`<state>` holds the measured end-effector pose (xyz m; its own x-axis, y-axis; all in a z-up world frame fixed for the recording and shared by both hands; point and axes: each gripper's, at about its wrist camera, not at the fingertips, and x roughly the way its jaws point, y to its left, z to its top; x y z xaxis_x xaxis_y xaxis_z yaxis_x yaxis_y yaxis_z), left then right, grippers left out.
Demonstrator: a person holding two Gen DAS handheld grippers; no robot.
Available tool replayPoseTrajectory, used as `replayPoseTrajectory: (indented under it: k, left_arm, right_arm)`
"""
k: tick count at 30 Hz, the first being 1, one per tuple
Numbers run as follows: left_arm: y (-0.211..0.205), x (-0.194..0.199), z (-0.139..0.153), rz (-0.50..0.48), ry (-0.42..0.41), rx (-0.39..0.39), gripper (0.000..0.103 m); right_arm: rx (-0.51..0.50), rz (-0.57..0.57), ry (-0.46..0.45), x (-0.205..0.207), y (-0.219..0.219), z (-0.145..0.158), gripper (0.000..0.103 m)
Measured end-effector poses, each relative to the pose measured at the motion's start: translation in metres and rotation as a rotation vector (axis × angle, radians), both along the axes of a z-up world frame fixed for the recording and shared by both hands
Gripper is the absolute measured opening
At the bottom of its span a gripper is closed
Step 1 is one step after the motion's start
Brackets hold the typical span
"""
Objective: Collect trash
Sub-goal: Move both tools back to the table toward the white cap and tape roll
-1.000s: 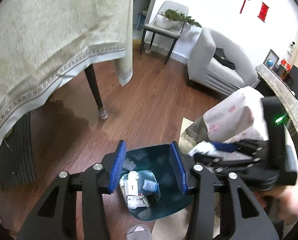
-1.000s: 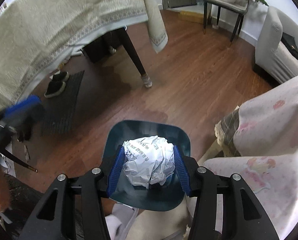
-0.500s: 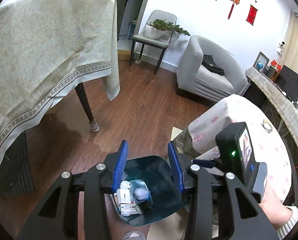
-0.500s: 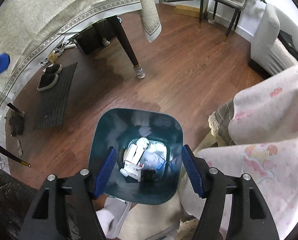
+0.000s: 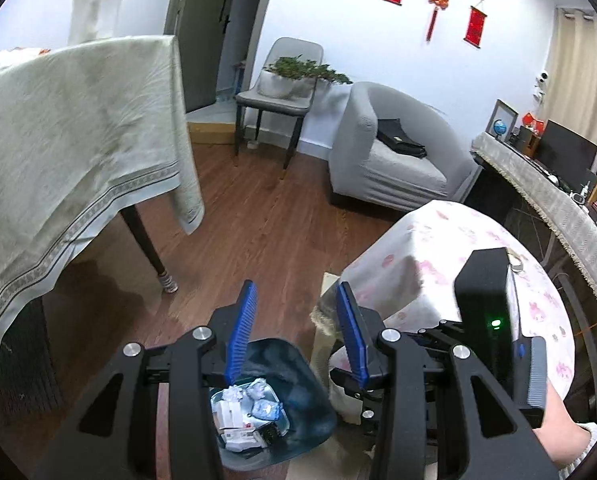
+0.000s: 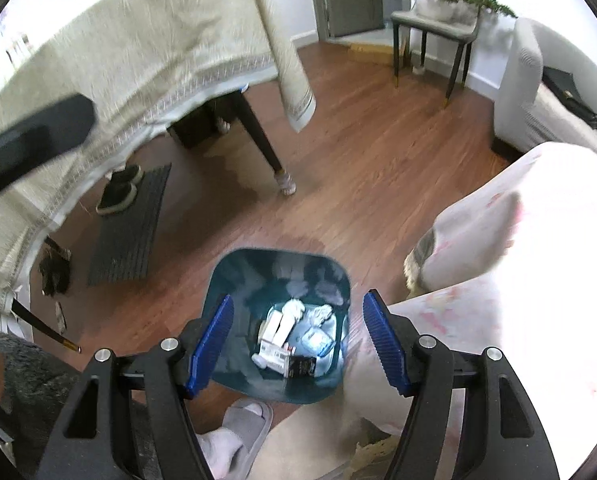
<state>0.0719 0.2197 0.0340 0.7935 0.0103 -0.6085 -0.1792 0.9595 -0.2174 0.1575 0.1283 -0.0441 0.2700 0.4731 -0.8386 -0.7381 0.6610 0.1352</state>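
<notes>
A dark teal trash bin stands on the wood floor and holds crumpled paper and small boxes. My right gripper is open and empty above the bin. My left gripper is open and empty, higher above the floor, with the bin below it. The right gripper's body shows at the right of the left wrist view.
A table under a cream cloth stands to the left with a dark leg. A low table under a pink cloth is to the right. A grey armchair and a chair with a plant stand behind. My slippered foot is near the bin.
My right gripper opened and dropped the crumpled paper ball into the bin. Both grippers then rose away from the bin.
</notes>
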Motion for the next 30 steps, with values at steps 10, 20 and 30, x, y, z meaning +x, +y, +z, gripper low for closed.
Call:
replayPoseTrajectory:
  k: [10,20,30]
  left_arm:
    - [-0.053,0.028,0.008,-0.065,-0.012,0.043,0.043]
    - [-0.109,0.06,0.002,-0.142,0.01,0.059,0.048]
    - [-0.166,0.087,-0.006,-0.222,0.028,0.078,0.056]
  right_arm:
    - [0.078,-0.105,-0.076,0.017,-0.067,0.04,0.068]
    - [0.123,-0.228,-0.103,0.042,-0.141,0.055,0.068]
    - [0.123,-0.33,-0.131,0.057,-0.211,0.055,0.068]
